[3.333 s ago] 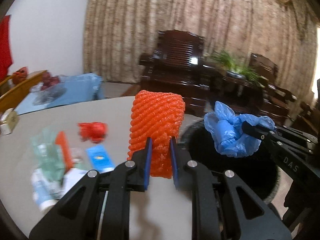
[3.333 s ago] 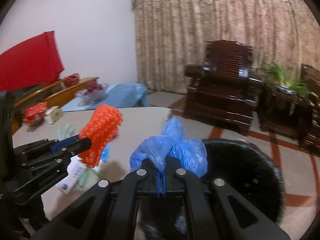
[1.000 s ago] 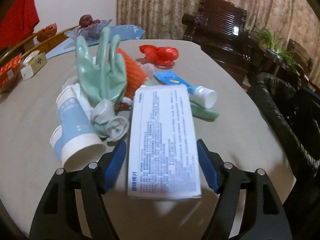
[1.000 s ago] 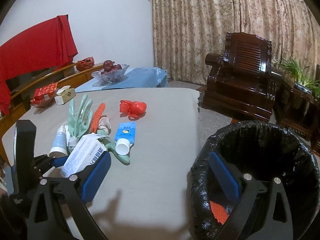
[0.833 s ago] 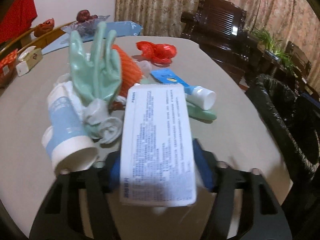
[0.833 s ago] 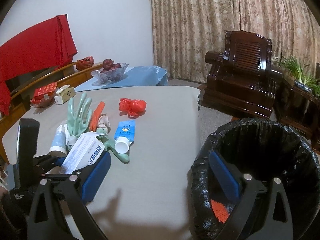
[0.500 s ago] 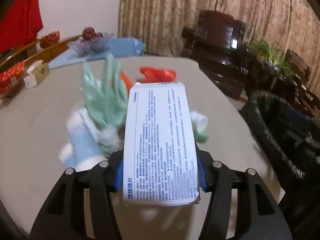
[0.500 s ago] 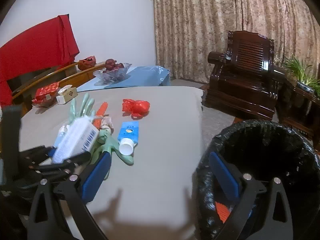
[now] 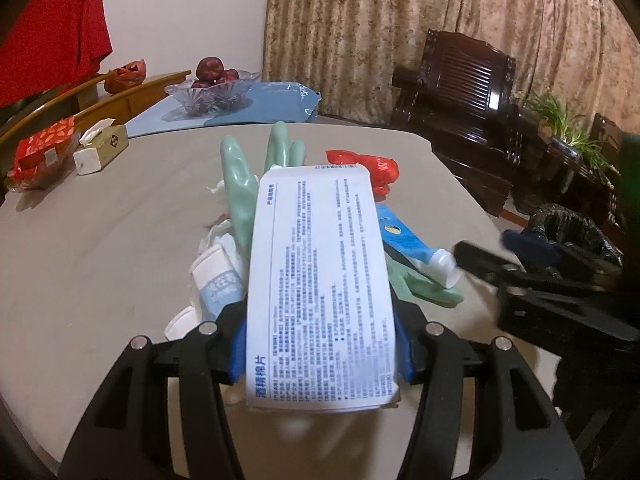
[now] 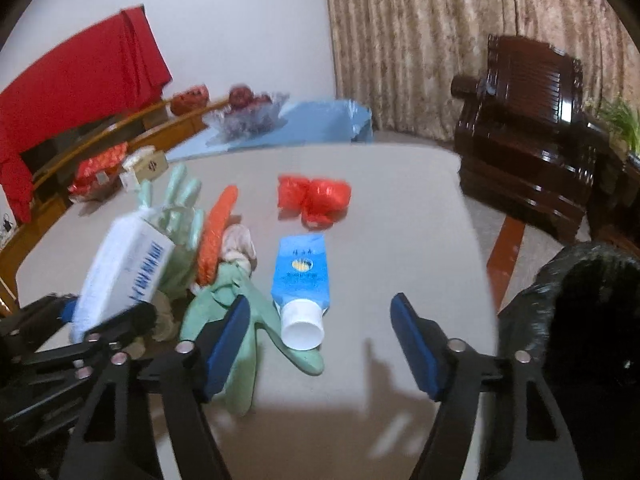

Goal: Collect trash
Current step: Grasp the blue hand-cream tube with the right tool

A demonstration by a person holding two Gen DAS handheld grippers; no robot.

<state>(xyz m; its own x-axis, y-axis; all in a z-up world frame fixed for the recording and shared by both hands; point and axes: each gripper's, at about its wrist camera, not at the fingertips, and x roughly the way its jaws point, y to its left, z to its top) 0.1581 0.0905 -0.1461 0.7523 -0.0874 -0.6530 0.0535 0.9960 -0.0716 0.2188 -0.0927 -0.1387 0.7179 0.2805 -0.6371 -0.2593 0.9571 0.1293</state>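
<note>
My left gripper [image 9: 320,348] is shut on a white box with blue print [image 9: 320,280] and holds it above the table; the box also shows in the right wrist view [image 10: 124,268]. My right gripper [image 10: 320,332] is open and empty, just in front of a blue tube with a white cap [image 10: 302,280], which also shows in the left wrist view [image 9: 416,248]. Green rubber gloves [image 10: 236,304], an orange net sleeve [image 10: 216,232] and a crumpled red bag [image 10: 316,196] lie on the table. The black-lined trash bin [image 10: 584,316] stands at the right.
A beige table [image 10: 400,240] carries the pile, with a pale blue tube [image 9: 220,286] among it. A tissue box [image 9: 100,148], a red packet [image 9: 44,148] and a glass fruit bowl [image 9: 212,92] stand at the far left. A dark wooden armchair [image 10: 532,152] is beyond the table.
My left gripper closed on the white box and lifted it off the table. My right gripper swung left from over the bin toward the blue tube.
</note>
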